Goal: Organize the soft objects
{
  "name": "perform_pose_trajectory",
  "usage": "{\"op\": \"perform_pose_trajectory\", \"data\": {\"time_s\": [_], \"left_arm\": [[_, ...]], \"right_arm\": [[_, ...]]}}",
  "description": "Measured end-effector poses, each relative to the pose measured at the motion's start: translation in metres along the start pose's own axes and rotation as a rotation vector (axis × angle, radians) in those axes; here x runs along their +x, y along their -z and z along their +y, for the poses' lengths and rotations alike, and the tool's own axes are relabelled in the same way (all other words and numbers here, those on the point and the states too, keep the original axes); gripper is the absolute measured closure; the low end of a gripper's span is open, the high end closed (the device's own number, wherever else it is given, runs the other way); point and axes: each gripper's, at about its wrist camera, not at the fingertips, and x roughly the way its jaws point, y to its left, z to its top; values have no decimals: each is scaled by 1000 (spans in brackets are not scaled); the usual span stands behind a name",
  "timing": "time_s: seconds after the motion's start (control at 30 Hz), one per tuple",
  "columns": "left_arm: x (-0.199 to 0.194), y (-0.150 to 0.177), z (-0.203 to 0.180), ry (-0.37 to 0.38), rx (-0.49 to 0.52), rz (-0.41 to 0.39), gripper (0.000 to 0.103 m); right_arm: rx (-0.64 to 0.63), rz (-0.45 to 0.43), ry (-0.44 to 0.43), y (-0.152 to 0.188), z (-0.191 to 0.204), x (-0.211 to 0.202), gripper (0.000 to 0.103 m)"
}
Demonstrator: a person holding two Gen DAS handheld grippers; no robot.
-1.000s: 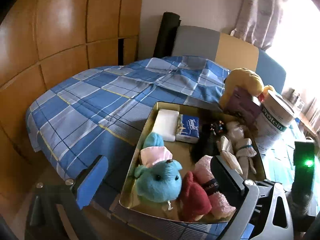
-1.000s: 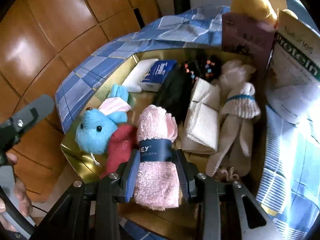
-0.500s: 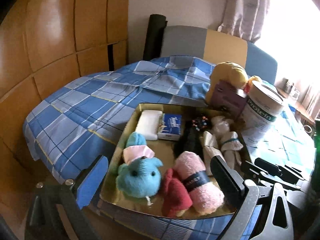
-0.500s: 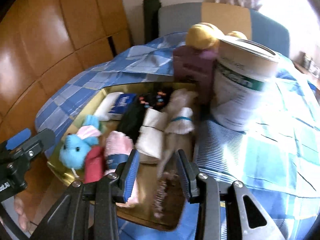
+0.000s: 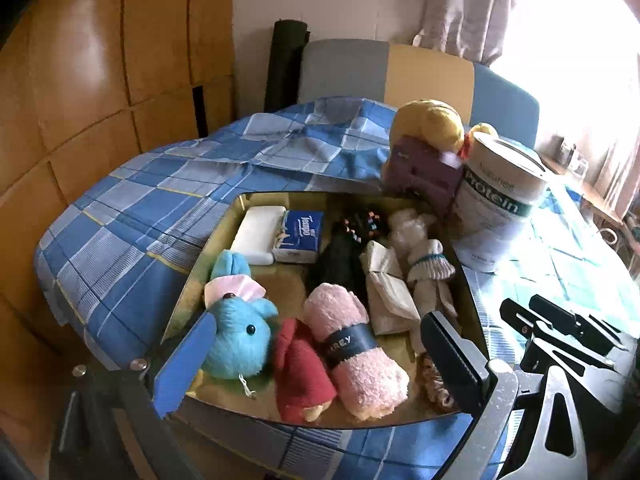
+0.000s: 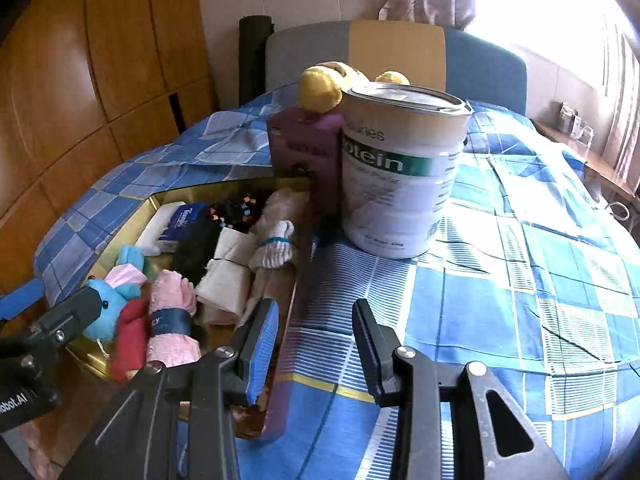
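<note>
- Left wrist view: the left gripper point(image 5: 316, 360) has its jaws set wide, with nothing between the pads; its blue-padded finger point(image 5: 186, 364) covers part of the blue plush toy point(image 5: 240, 340) and the dark finger hides the near right corner of the gold tray point(image 5: 192, 280).
- In the tray, front row, the blue plush toy, a red cloth point(image 5: 300, 368) and a rolled pink towel point(image 5: 352, 344) with a dark band lie side by side, touching.
- Behind them lie a white pack point(image 5: 258, 234), a blue tissue packet point(image 5: 300, 236), a dark bundle point(image 5: 344, 256) with coloured specks, a folded beige cloth point(image 5: 386, 288) and a tied white sock bundle point(image 5: 426, 264).
- A frilly brown item at the tray's right front corner is mostly hidden, and I cannot tell what it is.
- The yellow plush toy point(image 5: 432, 124) stands behind a purple box point(image 5: 424, 172), which covers its lower part; the protein tin point(image 6: 400, 168) is just beside the box.
- Right wrist view: the right gripper point(image 6: 316, 340) is narrowly parted and empty, hovering over the checked cloth point(image 6: 500, 280) just right of the tray's edge.
- Right of the tin the cloth lies bare; bright window glare washes out the far right.
- The tray's near edge sits close to the table's edge.
</note>
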Motion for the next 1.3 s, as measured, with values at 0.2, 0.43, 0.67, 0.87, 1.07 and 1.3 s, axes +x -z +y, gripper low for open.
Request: {"op": "perform_pose_trajectory", "data": {"time_s": [0.2,0.43,0.67,0.87,1.07,1.3], "left_arm": [[-2,2,-4,-33,18,-17,0],[-4,0,-2,-31,1,-28,0],[-5,1,-4,-27,8,-30,0],[-6,0,-3,-25,0,-31,0],[-7,0,-3,-25,-3,-32,0],[-7,0,-2,-23,-6,-32,0]], "right_arm": [[-17,-5,23,6,-1,1,65],[-6,-41,29,4,-3,-5,65],[-4,-38,25,3,-2,-6,65],[-12,-36,22,4,1,-6,65],[-16,-35,19,3,2,-6,65],[-22,-30,16,3,4,-5,65]]}}
